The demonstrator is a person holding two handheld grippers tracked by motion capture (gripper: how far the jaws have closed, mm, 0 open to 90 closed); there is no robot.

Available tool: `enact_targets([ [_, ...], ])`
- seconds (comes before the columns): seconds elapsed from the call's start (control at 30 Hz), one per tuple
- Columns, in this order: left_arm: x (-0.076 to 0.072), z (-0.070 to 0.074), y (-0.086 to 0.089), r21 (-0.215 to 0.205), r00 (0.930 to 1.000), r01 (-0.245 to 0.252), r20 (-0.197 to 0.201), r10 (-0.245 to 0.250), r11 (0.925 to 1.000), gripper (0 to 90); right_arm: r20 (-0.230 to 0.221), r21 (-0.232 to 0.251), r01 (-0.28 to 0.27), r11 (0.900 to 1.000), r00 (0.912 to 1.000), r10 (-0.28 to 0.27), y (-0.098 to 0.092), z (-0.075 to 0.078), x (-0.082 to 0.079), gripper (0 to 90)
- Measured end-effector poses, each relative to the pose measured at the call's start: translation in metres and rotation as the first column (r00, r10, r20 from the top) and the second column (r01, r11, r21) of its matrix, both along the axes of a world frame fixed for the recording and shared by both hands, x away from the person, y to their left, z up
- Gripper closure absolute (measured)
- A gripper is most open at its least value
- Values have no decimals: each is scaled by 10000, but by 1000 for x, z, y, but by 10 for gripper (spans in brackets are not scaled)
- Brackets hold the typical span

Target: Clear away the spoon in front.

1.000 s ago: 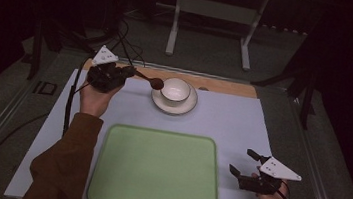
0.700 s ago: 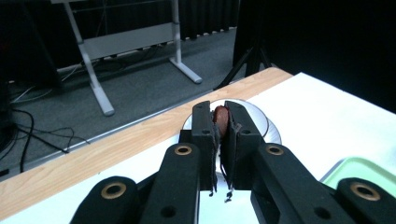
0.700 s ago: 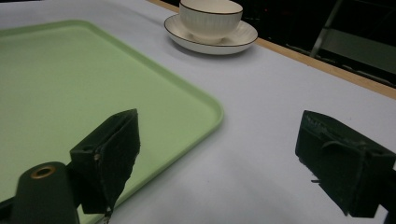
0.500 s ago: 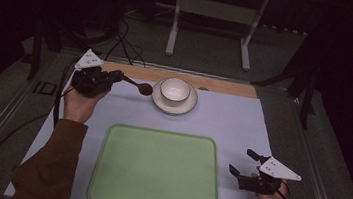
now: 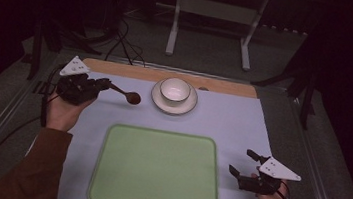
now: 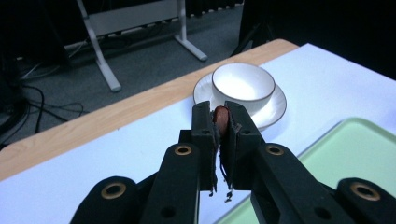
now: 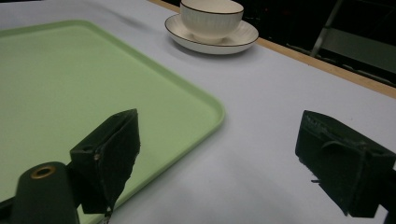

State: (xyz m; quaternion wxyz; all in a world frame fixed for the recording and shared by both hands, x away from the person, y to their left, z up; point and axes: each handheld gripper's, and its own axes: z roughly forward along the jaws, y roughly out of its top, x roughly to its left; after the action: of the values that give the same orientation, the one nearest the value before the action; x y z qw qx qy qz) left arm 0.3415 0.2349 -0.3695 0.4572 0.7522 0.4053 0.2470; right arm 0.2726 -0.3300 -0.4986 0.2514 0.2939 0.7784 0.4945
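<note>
Spoon [image 5: 125,94] clamped by its handle in left gripper [image 5: 96,86], jaws pinched tight on it; brown bowl end juts toward the cup [image 5: 174,89], just left of it and above the cloth. Cup stands on a saucer [image 5: 187,107]; its inside looks white and bare. Green tray [image 5: 156,170] lies near the cup, nothing on it. Right gripper [image 5: 242,163] sits right of the tray, well apart from the cup, jaws wide, holding nothing.
</note>
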Motion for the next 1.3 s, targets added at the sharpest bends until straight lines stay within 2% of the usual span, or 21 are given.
enact_targets([
  [0.57, -30, -12, 16, 488, 9980, 39, -630, -9, 9988, 834, -12, 0, 9, 10000, 10000, -9, 0, 0, 0, 137],
  [0.8, -36, -24, 21, 683, 9923, 10, -1239, 75, 9977, 834, -18, -7, 8, 10000, 10000, -8, 0, 0, 0, 137],
  [0.97, -32, -29, 21, 767, 9867, -72, -1612, 195, 9970, 833, -24, -23, 13, 10000, 10000, -14, 1, -1, 0, 137],
  [1.0, -27, -31, 19, 787, 9841, -115, -1761, 253, 9968, 833, -22, -26, 13, 10000, 10000, -13, 1, -1, 0, 137],
  [1.03, -27, -31, 19, 787, 9841, -115, -1761, 253, 9968, 833, -22, -26, 11, 10000, 10000, -11, 1, 0, 0, 137],
  [1.1, -19, -34, 15, 806, 9830, -87, -1820, 233, 9967, 831, -19, -6, 26, 10000, 10000, -26, 0, 0, 0, 137],
  [1.17, -11, -34, 14, 577, 9838, -207, -1764, 306, 9981, 827, -14, -13, 31, 10000, 10000, -31, 0, 0, 0, 137],
  [1.3, 0, -34, 10, 558, 9858, -400, -1610, 486, 9976, 816, -21, -32, 13, 10000, 10000, -13, 1, 0, 0, 137],
])
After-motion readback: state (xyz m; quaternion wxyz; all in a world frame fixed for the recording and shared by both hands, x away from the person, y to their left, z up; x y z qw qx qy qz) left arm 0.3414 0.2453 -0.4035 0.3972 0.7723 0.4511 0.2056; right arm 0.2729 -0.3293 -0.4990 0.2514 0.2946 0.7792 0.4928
